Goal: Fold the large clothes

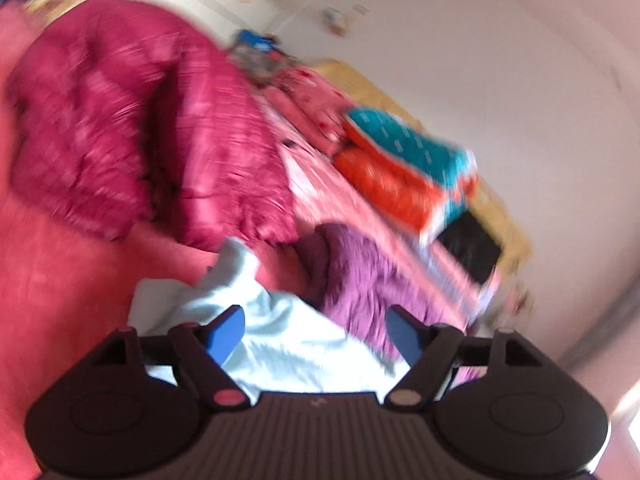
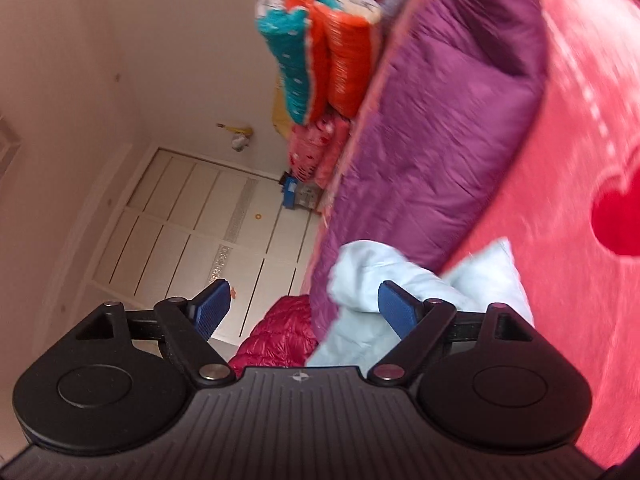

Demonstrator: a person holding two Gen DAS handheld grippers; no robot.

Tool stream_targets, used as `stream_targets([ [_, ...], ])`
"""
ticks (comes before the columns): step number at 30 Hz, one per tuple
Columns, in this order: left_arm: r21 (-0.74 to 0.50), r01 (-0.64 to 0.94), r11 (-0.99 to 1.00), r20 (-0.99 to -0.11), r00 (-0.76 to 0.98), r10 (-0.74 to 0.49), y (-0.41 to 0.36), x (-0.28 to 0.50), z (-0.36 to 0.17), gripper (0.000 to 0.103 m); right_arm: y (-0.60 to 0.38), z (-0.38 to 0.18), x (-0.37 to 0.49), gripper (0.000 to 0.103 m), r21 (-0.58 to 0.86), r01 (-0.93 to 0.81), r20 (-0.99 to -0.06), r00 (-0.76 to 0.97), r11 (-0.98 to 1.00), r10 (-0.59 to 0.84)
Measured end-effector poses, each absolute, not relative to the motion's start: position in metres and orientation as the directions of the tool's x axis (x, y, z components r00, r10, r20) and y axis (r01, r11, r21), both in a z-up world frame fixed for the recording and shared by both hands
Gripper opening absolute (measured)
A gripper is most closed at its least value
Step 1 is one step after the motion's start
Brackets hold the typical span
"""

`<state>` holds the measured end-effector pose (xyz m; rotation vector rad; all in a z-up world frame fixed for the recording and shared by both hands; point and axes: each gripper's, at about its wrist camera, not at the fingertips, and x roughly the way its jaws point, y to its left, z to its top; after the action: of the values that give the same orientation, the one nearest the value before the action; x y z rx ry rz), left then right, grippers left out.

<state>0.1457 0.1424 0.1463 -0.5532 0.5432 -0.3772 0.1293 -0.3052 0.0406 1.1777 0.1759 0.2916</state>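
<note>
A pale blue garment (image 1: 280, 344) lies crumpled on the pink bed cover (image 1: 60, 288), directly under my left gripper (image 1: 316, 332), whose blue pads are wide apart and hold nothing. A purple puffer jacket (image 1: 360, 280) lies beside it, and a crimson puffer jacket (image 1: 132, 128) lies further back. In the right wrist view the pale blue garment (image 2: 368, 300) sits just ahead of my open, empty right gripper (image 2: 304, 312), with the purple jacket (image 2: 440, 140) stretched beyond it and the crimson jacket (image 2: 276, 340) below. Both views are tilted and blurred.
Folded orange and teal quilts (image 1: 404, 168) and pink bedding (image 1: 308, 92) are stacked at the bed's far side against a white wall. A white panelled wardrobe (image 2: 200, 224) stands past the bed. The pink cover carries a red heart (image 2: 616, 216).
</note>
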Motion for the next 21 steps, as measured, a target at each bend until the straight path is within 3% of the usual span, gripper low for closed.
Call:
stream_targets([
  [3,-0.463,0.287,0.839,-0.418,0.764,-0.492,0.103,0.143,0.147,0.078,-0.273,0.072,0.134,0.103,0.806,-0.117,-0.086,0.947,0.58,0.31],
  [6,-0.406,0.33,0.852,-0.457,0.734,-0.502,0.074,0.151,0.138,0.078,-0.223,0.092,0.138,0.103,0.589,-0.081,-0.224,0.94,0.804,0.258],
  [14,-0.183,0.284,0.941,-0.46,0.821,-0.337,0.065,0.169,0.108,0.078,-0.137,0.073,0.169,0.101,0.127,-0.065,-0.387,0.916,0.99,0.11],
  [17,-0.172,0.207,0.963,-0.48,0.836,-0.265,0.079,0.184,0.093,0.078,-0.133,0.06,0.179,0.101,0.049,-0.038,-0.43,0.901,0.998,0.055],
  [21,-0.183,0.109,0.977,-0.491,0.851,-0.187,0.1,0.191,0.075,0.079,-0.159,0.053,0.187,0.103,0.076,0.037,-0.469,0.883,0.996,0.003],
])
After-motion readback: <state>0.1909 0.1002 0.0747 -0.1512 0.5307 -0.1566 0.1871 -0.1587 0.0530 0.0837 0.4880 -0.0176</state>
